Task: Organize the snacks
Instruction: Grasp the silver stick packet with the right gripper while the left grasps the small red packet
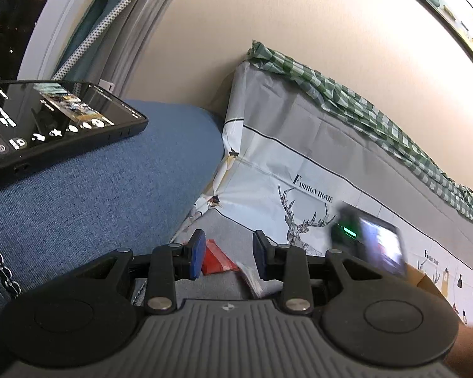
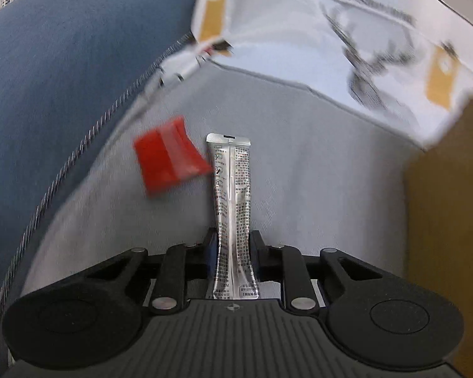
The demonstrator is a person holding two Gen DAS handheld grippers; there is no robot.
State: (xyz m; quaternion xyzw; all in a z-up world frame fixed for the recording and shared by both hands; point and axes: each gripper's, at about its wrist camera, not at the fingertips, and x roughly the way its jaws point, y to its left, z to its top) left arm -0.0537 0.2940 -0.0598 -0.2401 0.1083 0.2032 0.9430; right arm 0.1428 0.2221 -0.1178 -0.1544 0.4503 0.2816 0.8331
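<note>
Right fingers [image 2: 233, 249] clamped on silver snack sachet [image 2: 231, 195], above grey surface [image 2: 315, 189], beside red packet [image 2: 168, 157]. Left fingers [image 1: 227, 255] apart, empty, near red packet.

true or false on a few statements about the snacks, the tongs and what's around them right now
1. The right tongs are closed on a silver stick packet. True.
2. The red packet is held in the left tongs. False: it lies on the grey surface, and nothing sits between those tongs.
3. A phone with a lit screen lies on the blue cushion. True.
4. The silver stick packet lies flat on the blue cushion. False: it sticks out from the right tongs above the grey surface.
5. The cloth behind the snacks shows a deer drawing and the words "Fashion home". True.
</note>
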